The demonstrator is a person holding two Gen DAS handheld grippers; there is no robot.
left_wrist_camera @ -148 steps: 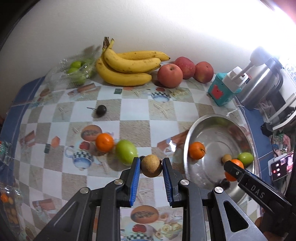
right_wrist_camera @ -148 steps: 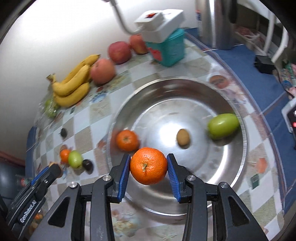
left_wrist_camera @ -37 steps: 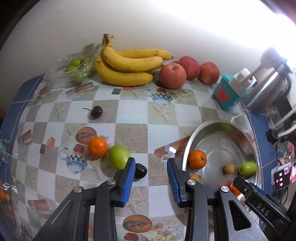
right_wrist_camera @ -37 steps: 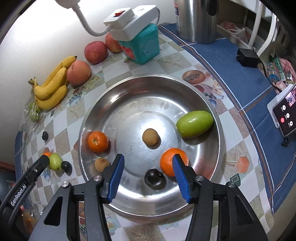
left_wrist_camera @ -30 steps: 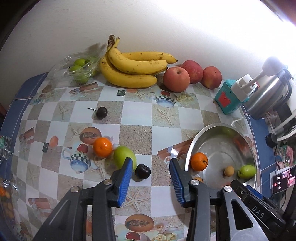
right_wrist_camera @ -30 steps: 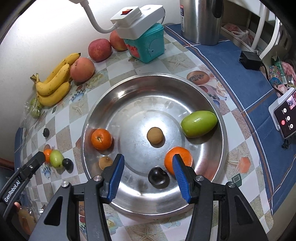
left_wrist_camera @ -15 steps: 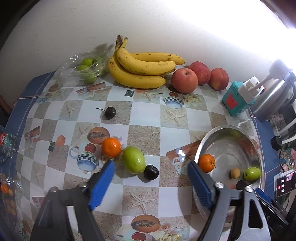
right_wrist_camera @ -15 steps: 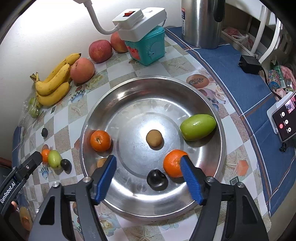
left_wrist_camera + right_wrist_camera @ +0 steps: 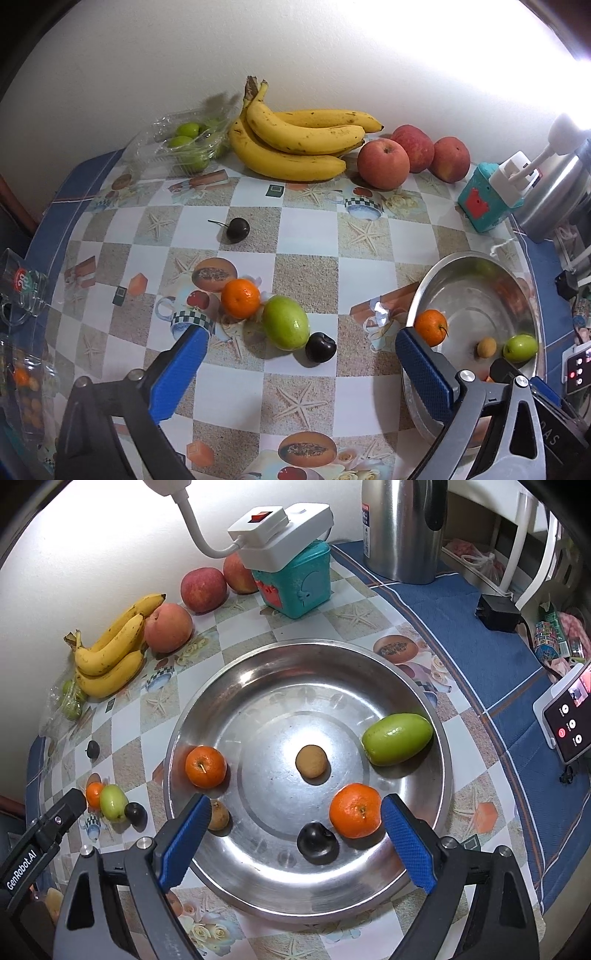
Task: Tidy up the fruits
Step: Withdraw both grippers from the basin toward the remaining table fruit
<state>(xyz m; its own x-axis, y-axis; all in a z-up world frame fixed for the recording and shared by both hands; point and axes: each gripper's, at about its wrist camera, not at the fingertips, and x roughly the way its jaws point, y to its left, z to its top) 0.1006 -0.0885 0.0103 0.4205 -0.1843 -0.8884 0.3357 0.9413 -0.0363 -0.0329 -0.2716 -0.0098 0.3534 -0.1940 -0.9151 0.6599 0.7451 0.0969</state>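
Observation:
My left gripper (image 9: 299, 352) is wide open and empty above the table, just short of a green fruit (image 9: 286, 322), a dark plum (image 9: 320, 347) and an orange (image 9: 240, 298) lying together. A dark cherry (image 9: 237, 229) lies farther back. My right gripper (image 9: 291, 823) is wide open and empty over the near rim of the steel bowl (image 9: 439, 812). The bowl holds two oranges (image 9: 355, 810), a green fruit (image 9: 397, 738), a dark plum (image 9: 317, 843) and two small brown fruits (image 9: 311, 761). The bowl also shows in the left wrist view (image 9: 436, 273).
Bananas (image 9: 295, 147), three apples (image 9: 383, 164) and a clear pack of green fruits (image 9: 184, 144) line the wall. A teal box (image 9: 299, 583) with a power strip, a steel kettle (image 9: 402, 528) and a phone (image 9: 569, 716) stand at the right.
Both grippers have opened wider and pulled back a little. The brown fruit and the orange they held 4.9 s ago now lie in the bowl.

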